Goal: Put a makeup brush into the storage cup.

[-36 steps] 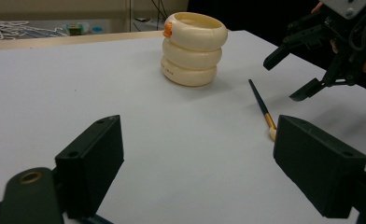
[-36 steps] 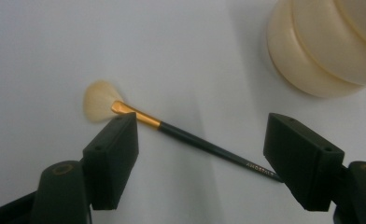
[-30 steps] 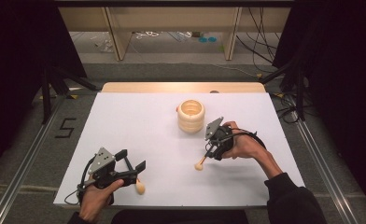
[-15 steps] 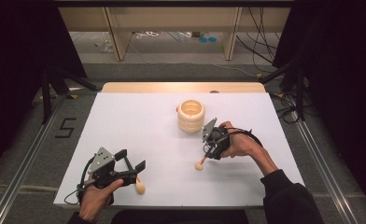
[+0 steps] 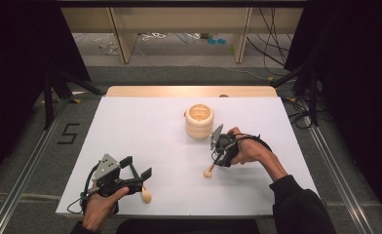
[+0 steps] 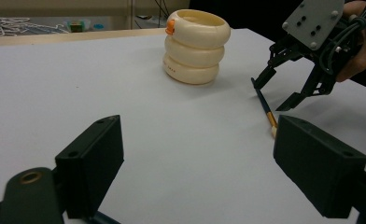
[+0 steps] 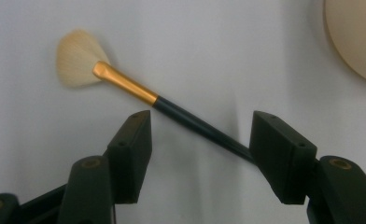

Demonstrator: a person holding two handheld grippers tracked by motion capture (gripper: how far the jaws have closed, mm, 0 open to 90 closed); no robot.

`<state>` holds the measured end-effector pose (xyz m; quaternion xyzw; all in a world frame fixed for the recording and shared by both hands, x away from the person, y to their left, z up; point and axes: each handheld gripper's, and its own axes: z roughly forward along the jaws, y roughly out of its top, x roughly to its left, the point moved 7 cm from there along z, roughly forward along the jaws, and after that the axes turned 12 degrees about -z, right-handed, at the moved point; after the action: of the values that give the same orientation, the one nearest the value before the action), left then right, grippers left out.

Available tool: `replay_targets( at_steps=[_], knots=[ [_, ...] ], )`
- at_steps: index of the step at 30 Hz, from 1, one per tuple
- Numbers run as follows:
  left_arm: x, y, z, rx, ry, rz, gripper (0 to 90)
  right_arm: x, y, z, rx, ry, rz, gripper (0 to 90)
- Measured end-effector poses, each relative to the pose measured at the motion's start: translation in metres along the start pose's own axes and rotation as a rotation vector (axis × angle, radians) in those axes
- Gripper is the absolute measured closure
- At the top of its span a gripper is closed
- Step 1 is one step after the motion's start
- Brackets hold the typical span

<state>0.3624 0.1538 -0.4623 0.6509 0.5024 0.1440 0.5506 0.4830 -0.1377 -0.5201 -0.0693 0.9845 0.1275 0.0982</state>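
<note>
White table [image 5: 145, 122] scene | right claw [image 7: 197, 140] hanging apart astride the black-handled, gold-ferruled fan brush [image 7: 125, 86] lying flat, jaws just been closing, lining up a pickup | left claw [image 6: 195, 163] spread, nothing in it, parked | cream ringed holder [image 5: 199, 120] just behind

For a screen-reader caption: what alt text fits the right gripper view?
A fan-shaped makeup brush with pale bristles, gold ferrule and dark handle lies on a white table between the right hand-held gripper's black, closing jaws, not yet pinched.
</note>
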Motion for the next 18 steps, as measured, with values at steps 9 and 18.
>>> replay_targets(
  at_steps=[9,18],
  knots=[
    [0.0003,0.0003,0.0004,-0.005,-0.006,-0.004,15.8,-0.0041,0.0029,0.0025,0.026,0.011,-0.018,42.1],
    [0.0014,0.0006,-0.0007,-0.003,0.004,-0.006,15.8,-0.0074,0.0006,0.0064,0.047,0.045,0.000,43.7]
  ],
)
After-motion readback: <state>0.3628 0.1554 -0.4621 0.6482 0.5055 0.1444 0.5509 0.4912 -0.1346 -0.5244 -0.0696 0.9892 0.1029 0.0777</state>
